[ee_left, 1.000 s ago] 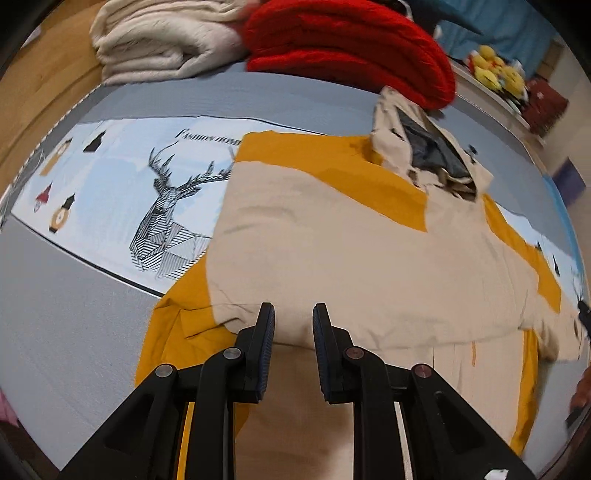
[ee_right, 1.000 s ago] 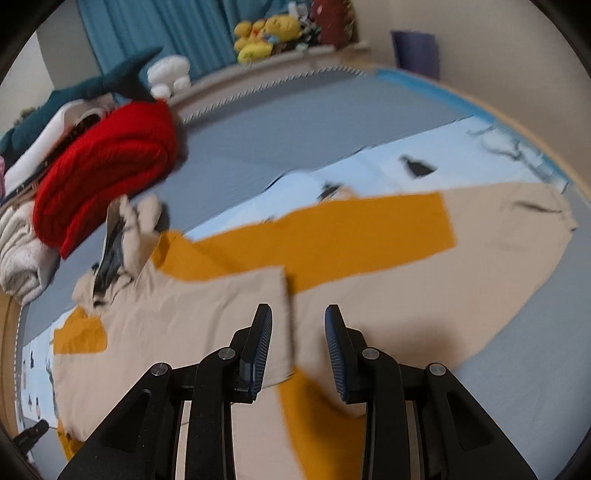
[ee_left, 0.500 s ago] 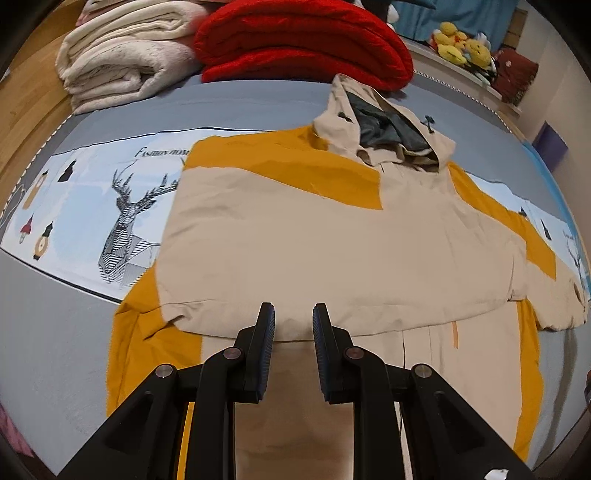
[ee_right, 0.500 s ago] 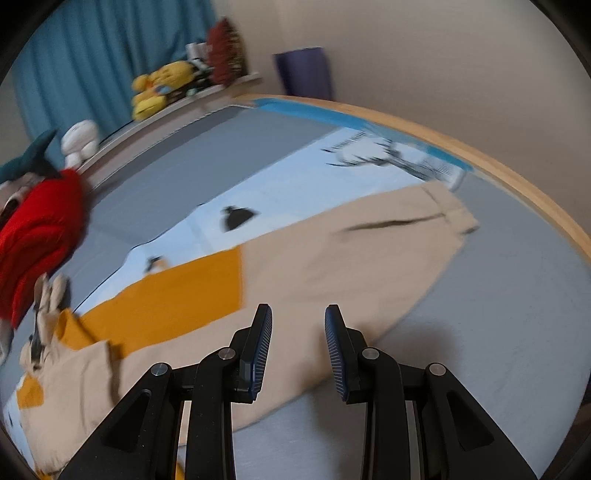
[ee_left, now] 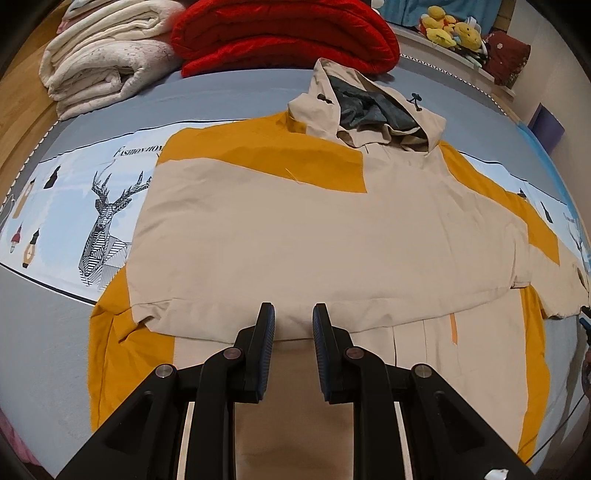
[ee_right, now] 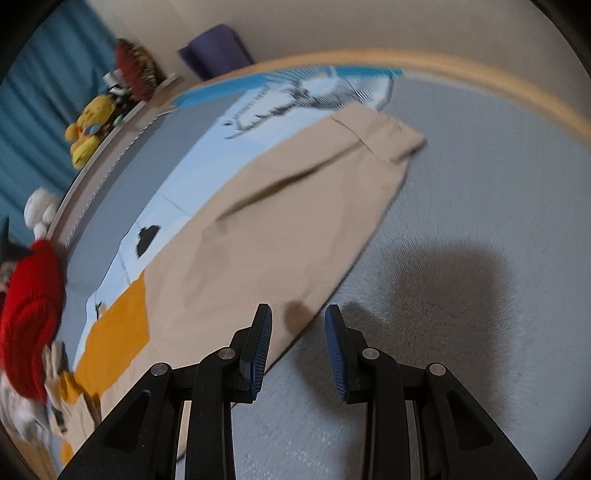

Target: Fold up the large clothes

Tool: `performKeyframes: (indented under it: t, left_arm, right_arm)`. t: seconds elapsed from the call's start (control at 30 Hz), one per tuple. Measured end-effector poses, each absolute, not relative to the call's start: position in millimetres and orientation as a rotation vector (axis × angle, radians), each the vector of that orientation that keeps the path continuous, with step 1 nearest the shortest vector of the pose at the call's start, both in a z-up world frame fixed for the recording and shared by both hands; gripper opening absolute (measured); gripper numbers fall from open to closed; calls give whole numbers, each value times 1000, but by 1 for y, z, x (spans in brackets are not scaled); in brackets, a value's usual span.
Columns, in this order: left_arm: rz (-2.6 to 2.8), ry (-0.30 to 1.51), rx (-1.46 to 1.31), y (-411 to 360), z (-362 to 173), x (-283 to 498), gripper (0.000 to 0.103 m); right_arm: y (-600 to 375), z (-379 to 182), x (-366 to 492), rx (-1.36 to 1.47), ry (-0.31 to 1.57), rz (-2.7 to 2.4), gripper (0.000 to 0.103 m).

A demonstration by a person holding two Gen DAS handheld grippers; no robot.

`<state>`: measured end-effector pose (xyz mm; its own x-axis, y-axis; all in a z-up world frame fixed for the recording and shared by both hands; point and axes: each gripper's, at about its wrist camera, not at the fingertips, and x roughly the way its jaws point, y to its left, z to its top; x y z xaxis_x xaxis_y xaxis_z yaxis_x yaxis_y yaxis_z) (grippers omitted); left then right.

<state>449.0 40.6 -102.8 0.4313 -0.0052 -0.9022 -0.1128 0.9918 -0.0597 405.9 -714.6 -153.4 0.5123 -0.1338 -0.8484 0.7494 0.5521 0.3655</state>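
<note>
Beige and mustard hooded jacket [ee_left: 314,236] lies flat on the bed [ee_left: 44,332], across the pale blue printed band of the grey cover, roughly midway between the bed's near and far edges. One sleeve is folded across the chest, its cuff end reaching toward the left side of the body; the hood [ee_left: 369,110] lies open toward the far edge, dark lining showing. The other sleeve [ee_right: 295,206] is extended straight out toward the wooden edge of the bed [ee_right: 480,74], cuff flat on the grey cover. Left claw [ee_left: 293,325] hangs over the lower edge of the folded sleeve, its jaws a narrow gap apart with nothing between them; no contact with the cloth is visible. Right claw [ee_right: 297,325] hangs over the near edge of the extended sleeve, jaws apart somewhat wider, nothing clamped; its shadow falls on the grey cover beside the sleeve. The right wrist view is blurred. At the far edge of the bed: a folded cream blanket [ee_left: 107,55] at the far left corner, and a folded red knit blanket [ee_left: 284,33] just beside it, touching the hood's tip. Plush toys [ee_left: 450,29] sit on a ledge beyond the bed, before a blue curtain [ee_right: 37,92].
</note>
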Motion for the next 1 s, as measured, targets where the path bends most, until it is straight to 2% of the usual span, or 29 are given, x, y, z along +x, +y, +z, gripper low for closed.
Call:
performKeyframes:
  t: [0.37,0.43,0.47,0.57,0.8,1.0]
  left_arm:
    - [57,1120,-123,42,-101,448,19]
    - [54,1116,-119,40,-100,448,19]
    - [52,1113,-118,39,-98,447,19]
    - [41,1100,-118,34,-93,444,19]
    - [20,1075,-152,36,-76,437,19]
    - [19,1044,-191,53,-58,429,19]
  right_arm:
    - [-726,-172,406,921,732,-618,32]
    - [-725,-171,410,914,727,-636,25]
    - [-725,-171,410,914,728,-638,13]
    - [-720,-167,415,889,715,-653,5]
    - [-653,-89,447,593,606,-673,3]
    - [-510,-8,487,366,536,-436,2]
